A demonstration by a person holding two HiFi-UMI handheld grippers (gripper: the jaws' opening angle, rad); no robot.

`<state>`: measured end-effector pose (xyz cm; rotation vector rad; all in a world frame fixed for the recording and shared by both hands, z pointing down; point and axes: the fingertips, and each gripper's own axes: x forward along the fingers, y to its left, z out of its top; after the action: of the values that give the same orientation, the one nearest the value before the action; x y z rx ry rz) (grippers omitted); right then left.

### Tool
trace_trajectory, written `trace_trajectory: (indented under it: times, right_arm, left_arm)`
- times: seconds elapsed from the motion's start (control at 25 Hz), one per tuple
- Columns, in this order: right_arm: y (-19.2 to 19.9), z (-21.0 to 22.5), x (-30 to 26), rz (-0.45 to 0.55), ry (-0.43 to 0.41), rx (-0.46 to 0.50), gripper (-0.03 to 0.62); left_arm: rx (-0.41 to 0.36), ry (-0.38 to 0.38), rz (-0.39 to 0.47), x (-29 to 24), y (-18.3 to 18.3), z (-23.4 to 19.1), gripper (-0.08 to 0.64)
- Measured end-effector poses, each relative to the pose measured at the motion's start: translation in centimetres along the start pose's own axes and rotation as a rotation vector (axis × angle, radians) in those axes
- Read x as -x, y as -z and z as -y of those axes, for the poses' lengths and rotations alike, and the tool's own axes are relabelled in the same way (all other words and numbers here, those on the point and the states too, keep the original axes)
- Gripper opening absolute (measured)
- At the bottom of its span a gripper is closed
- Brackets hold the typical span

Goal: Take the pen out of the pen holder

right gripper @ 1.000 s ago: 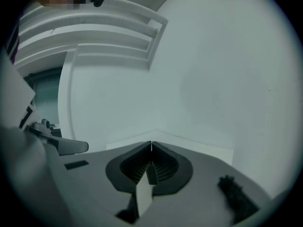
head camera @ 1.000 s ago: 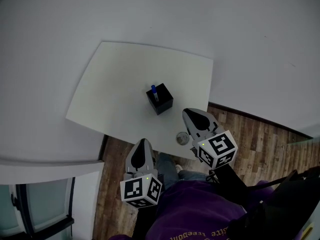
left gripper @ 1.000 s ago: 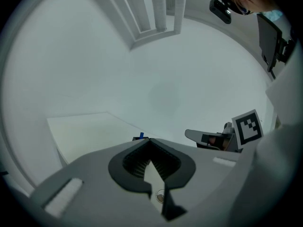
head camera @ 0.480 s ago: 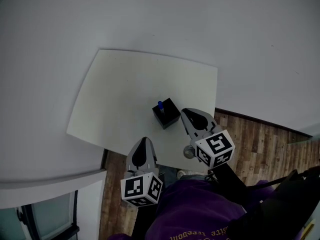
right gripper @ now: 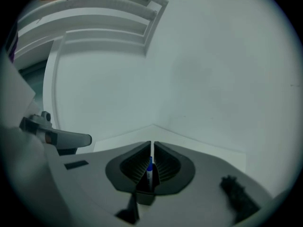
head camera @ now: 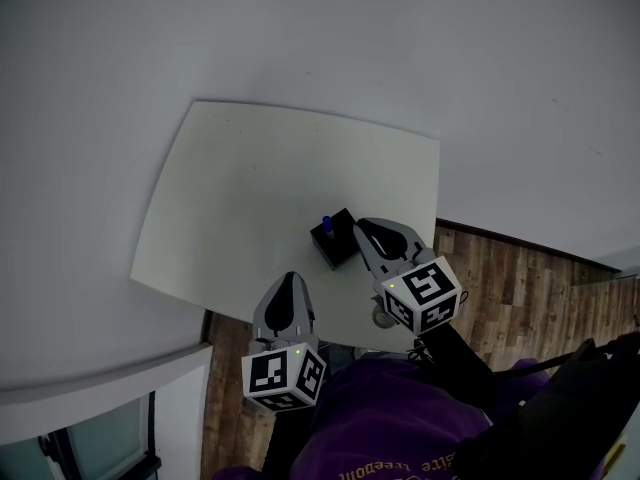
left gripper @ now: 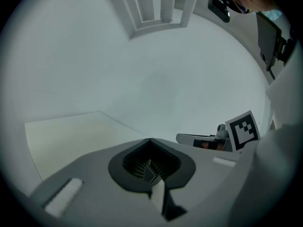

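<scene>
A black square pen holder (head camera: 335,245) stands on the white table (head camera: 240,198), near its front right edge. A pen with a blue cap (head camera: 326,221) sticks up out of it. My right gripper (head camera: 360,225) is shut, its tip just right of the holder and close to it. In the right gripper view the pen (right gripper: 150,167) and holder show through the thin slit behind the shut tips (right gripper: 152,143). My left gripper (head camera: 288,279) hangs shut over the table's front edge, left of the holder and holding nothing. Its tips (left gripper: 149,139) meet in the left gripper view.
White walls enclose the table at the back and right. Wooden floor (head camera: 520,288) lies to the right and below. A small round grey thing (head camera: 380,316) sits by the right gripper's marker cube. A black chair (head camera: 590,388) stands at the lower right.
Both grippers have moved forward towards the table. The right gripper's tip has come up beside the pen holder. The jaws have stayed shut.
</scene>
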<state>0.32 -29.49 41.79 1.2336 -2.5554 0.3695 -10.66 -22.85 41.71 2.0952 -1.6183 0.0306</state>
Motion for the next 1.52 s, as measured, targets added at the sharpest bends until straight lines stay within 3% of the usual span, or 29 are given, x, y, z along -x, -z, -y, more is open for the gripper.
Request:
trace_trajectory:
  times: [0.4,0.96,1.52]
  right_arm:
    - [1.2,-0.3,-2.8,-0.058,-0.028,0.032,0.014]
    - [3.3,-1.0,-5.2,-0.171,-0.086,0.065,0.092]
    - [4.9,-1.6,-7.0,-0.276,-0.116,0.101,0.118]
  left_arm:
    - [0.010,0.002,-0.021,-1.2,0.2,-0.9,0.008]
    - [0.024,0.016,-0.035,-2.6,0.6,-1.6,0.008]
    - [0.040,0.017,-0.046,-3.1,1.1,-2.1,0.008]
